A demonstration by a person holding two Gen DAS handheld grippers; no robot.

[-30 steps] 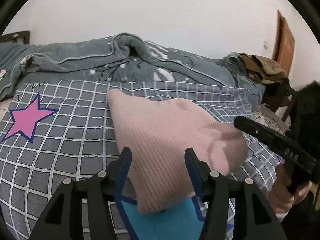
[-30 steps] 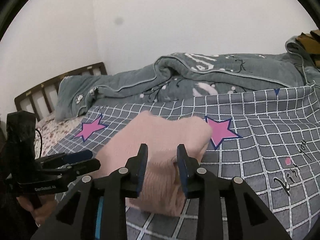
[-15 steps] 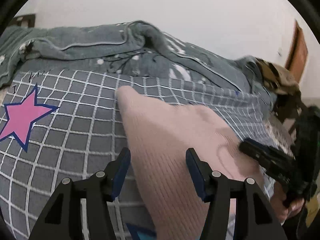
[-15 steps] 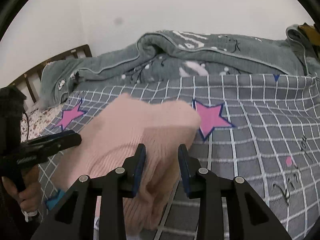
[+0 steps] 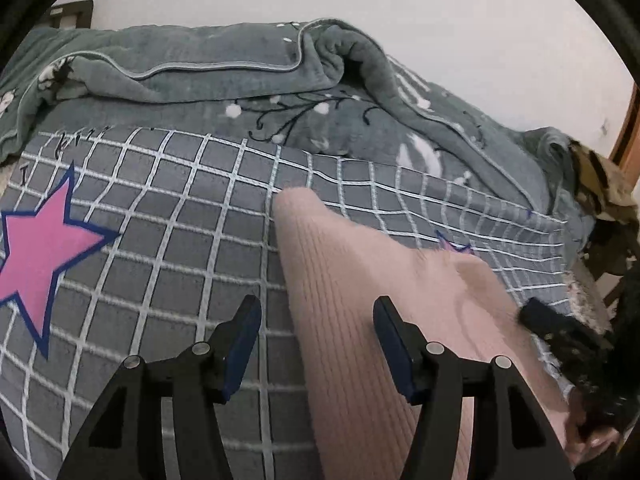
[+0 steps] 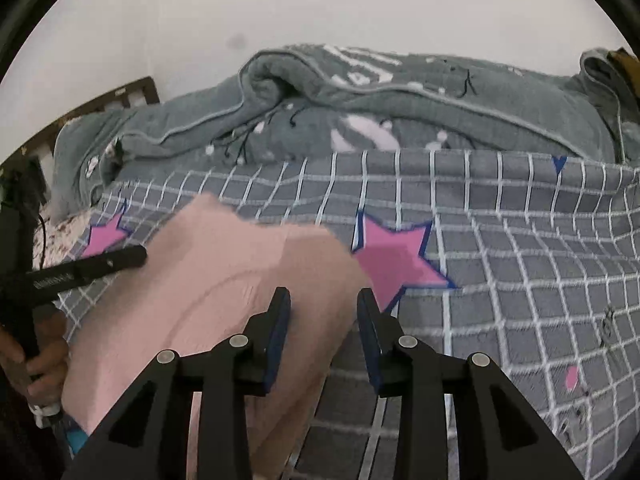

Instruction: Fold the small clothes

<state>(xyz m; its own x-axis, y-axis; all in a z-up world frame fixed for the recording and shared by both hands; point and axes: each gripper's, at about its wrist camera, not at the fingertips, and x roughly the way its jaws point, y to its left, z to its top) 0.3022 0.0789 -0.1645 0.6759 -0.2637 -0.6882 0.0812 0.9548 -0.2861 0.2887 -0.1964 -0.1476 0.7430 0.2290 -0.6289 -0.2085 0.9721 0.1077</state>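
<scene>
A pink ribbed garment [image 5: 380, 280] lies spread on the grey checked bed sheet [image 5: 168, 248]. My left gripper [image 5: 316, 308] hovers over its left edge, open, with pink cloth and bare sheet showing in the gap. In the right wrist view the same garment [image 6: 224, 264] fills the lower left. My right gripper [image 6: 323, 296] is over its right edge; its jaws are opening, and cloth lies beneath the gap without being pinched. Each view shows the other gripper at its side: the right gripper [image 5: 532, 316] and the left gripper [image 6: 136, 258].
A rumpled grey blanket [image 5: 240, 76] is piled along the far side of the bed against the white wall. Pink stars [image 6: 396, 260] mark the sheet. A turquoise cloth [image 6: 76, 440] peeks out under the garment's near corner. A dark headboard [image 6: 132, 96] stands at the left.
Both grippers have travelled forward across the bed over the pink garment. The turquoise cloth has left the left wrist view. The right jaws stand slightly wider.
</scene>
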